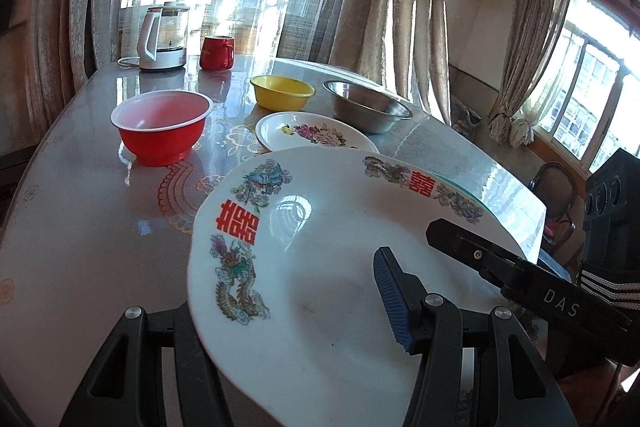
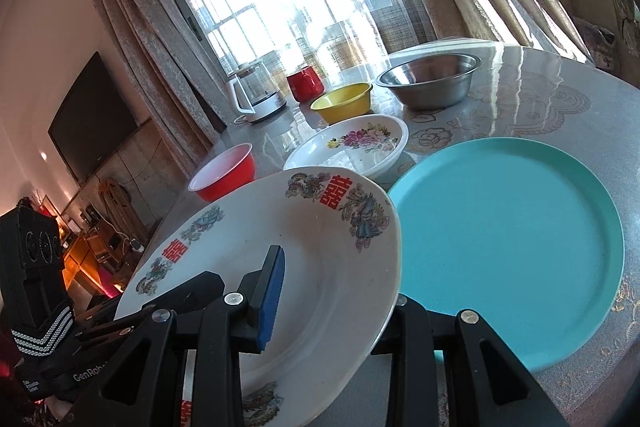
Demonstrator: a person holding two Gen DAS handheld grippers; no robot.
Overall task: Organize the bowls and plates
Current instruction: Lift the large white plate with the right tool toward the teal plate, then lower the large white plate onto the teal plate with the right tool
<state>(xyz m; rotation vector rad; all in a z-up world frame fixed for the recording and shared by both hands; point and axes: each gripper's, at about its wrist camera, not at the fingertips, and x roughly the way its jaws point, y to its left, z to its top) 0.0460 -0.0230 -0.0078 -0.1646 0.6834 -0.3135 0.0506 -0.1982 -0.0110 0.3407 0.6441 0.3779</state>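
Both claws grip one large white porcelain plate with red characters and dragon motifs (image 2: 320,267), the left claw (image 1: 304,311) and right claw (image 2: 332,311) each pinching its rim, tilted above the glossy tabletop (image 2: 560,99). Level it, then lower it squarely onto the turquoise round plate (image 2: 512,239) at right of the right-wrist frame.

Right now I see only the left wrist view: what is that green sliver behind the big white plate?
Observer: A teal plate, flat on the table, nothing on it.
Operator: Is the white plate over it?
Observer: The white plate covers its left edge with its rim; contact unclear.
Operator: And the floral plate's hidden near side?
Observer: The floral plate shows whole, nothing in it.
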